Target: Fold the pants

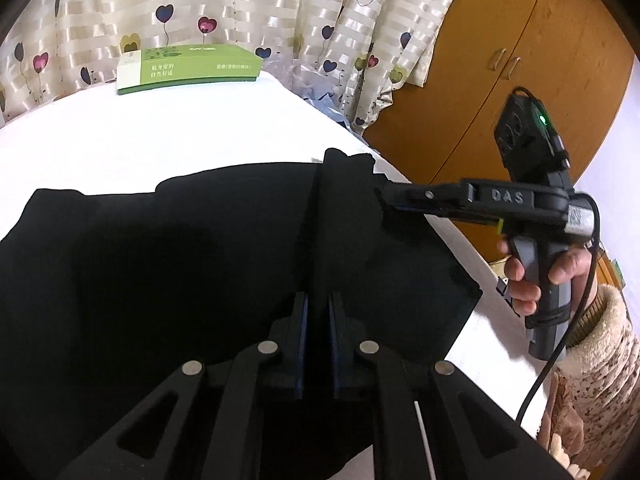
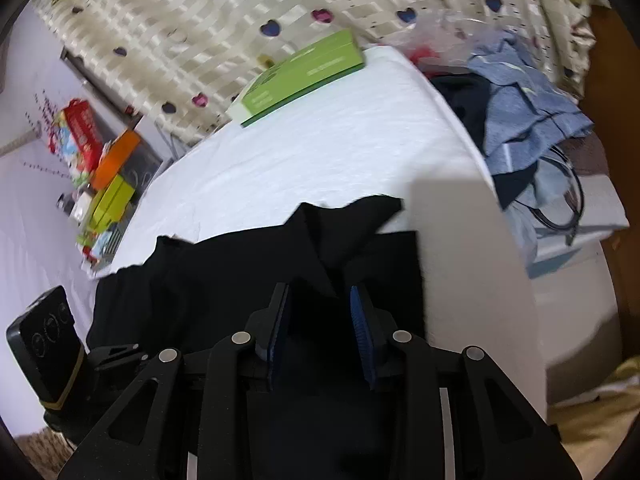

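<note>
Black pants point(image 1: 180, 248) lie on the white bed point(image 1: 180, 132), near edge, partly lifted at the right end. Left gripper point(image 1: 318, 316): jaws pressed together, pinching a raised ridge of fabric. Right gripper point(image 2: 320, 312): jaws half spread, cloth between them; in the left wrist view its tips meet the far right corner, grip unclear. Risk: if the right side isn't clamped, that corner drops and the fold skews. Long axis appears to run left-right along the bed edge; waistband end can't be told.
</note>
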{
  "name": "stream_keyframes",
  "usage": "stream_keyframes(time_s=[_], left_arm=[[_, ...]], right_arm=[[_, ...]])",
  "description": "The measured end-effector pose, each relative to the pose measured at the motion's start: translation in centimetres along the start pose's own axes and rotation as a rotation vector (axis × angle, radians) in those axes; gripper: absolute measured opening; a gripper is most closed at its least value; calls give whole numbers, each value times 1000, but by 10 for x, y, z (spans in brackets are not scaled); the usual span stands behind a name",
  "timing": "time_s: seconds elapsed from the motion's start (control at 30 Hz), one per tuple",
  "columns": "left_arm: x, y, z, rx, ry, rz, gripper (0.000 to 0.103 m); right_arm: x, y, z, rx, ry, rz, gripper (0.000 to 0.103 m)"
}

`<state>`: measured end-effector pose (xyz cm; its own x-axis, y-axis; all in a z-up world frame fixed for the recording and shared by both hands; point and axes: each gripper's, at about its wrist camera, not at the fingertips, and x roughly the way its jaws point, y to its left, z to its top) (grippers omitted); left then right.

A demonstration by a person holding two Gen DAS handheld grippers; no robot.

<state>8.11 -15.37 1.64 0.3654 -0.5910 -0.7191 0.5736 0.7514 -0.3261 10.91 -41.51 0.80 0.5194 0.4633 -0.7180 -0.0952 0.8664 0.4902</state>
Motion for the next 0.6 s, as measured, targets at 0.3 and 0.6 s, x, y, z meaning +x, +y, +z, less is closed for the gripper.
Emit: stream_keyframes(time_s=[0.3, 0.6], left_arm=[[-1, 0, 1, 5, 1, -1, 12], [-14, -16, -2, 67, -9, -45, 11]], right_arm=[[-3, 11, -3, -32, 24, 9, 9], [-58, 8, -20, 5, -57, 14, 7]])
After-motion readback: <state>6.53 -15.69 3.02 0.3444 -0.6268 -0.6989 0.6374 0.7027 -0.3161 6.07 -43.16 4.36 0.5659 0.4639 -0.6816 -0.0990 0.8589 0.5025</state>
